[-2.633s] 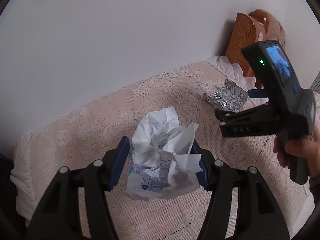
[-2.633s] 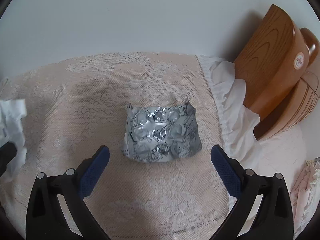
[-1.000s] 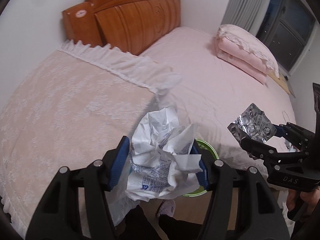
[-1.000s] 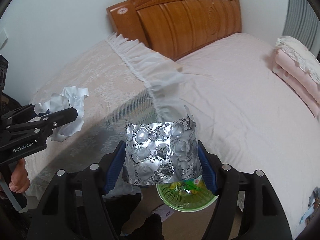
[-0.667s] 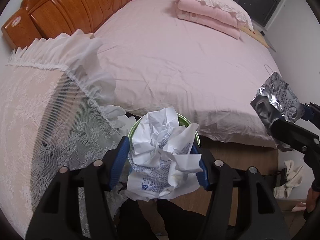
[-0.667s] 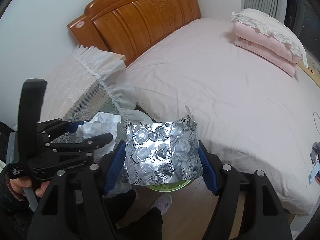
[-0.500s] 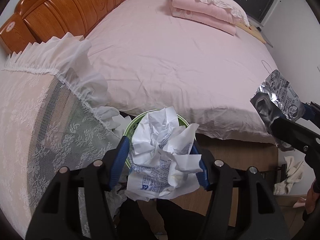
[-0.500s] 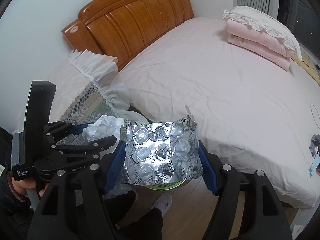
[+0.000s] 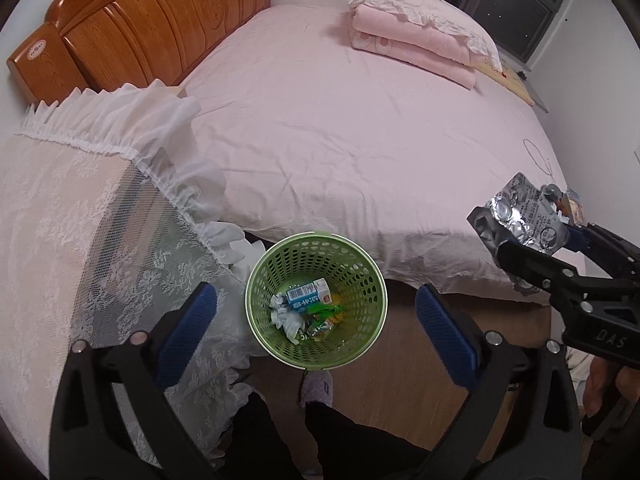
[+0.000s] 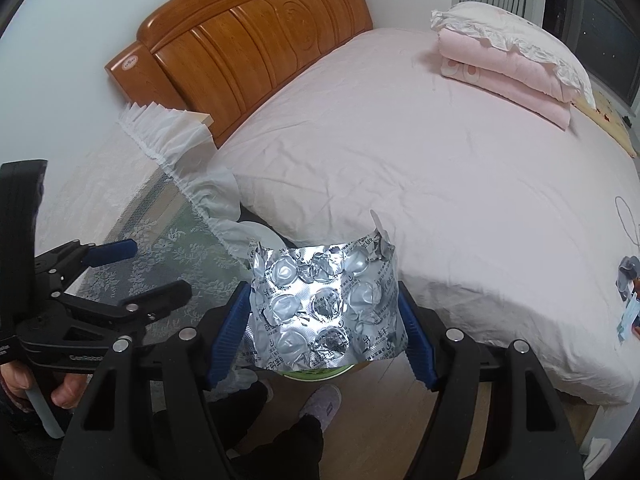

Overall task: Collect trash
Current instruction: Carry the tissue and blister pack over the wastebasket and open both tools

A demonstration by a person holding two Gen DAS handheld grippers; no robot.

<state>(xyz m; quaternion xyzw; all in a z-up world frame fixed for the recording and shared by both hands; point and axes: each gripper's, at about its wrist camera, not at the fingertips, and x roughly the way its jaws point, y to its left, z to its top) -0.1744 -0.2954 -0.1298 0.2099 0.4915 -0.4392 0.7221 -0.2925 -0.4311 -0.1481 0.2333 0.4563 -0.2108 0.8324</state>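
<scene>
Hovering above the green basket (image 9: 256,280) on the floor beside the bed (image 9: 360,128), the left gripper (image 9: 316,316) has its jaws spread wide with nothing between them. Crumpled paper (image 9: 286,318) lies inside the basket among other scraps. The right gripper (image 10: 322,330) clamps the foil blister pack (image 10: 320,308) between its jaws, over the basket's rim.

The blister pack (image 10: 324,312) is crinkled, shiny foil. The bin (image 9: 360,280) is perforated green plastic. The headboard (image 10: 248,40) is glossy varnished wood; the bedsheet (image 9: 340,120) is matt pink cloth.
</scene>
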